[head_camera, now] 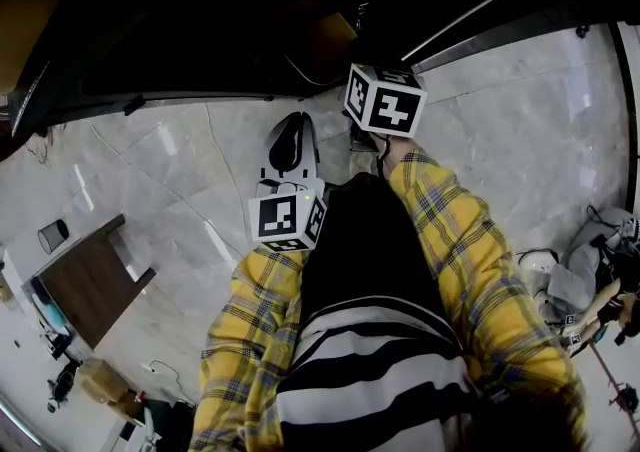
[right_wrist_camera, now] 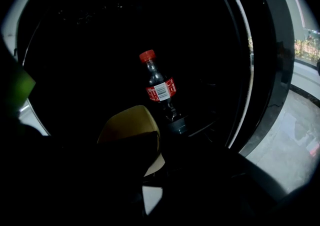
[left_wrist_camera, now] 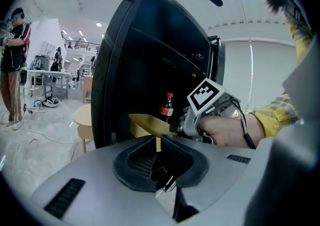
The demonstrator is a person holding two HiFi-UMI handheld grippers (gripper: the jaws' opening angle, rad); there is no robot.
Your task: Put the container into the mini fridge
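The black mini fridge (head_camera: pixel 200 30) stands open, and a cola bottle (right_wrist_camera: pixel 159 89) with a red cap stands inside it. In the right gripper view the yellow container (right_wrist_camera: pixel 131 127) sits just in front of that bottle, inside the dark fridge opening. My right gripper (left_wrist_camera: pixel 182 127) is shut on the container's (left_wrist_camera: pixel 147 122) rim and holds it at the fridge mouth. My left gripper (left_wrist_camera: pixel 157 144) hangs back below the fridge front, its jaws together with nothing between them. In the head view the left gripper (head_camera: pixel 290 145) points at the floor in front of the fridge.
The fridge door frame (right_wrist_camera: pixel 260 70) runs down the right side of the opening. A round wooden stool (left_wrist_camera: pixel 82 117) stands left of the fridge, with a person (left_wrist_camera: pixel 12 70) beyond it. A low brown table (head_camera: pixel 90 280) and floor clutter (head_camera: pixel 590 280) flank me.
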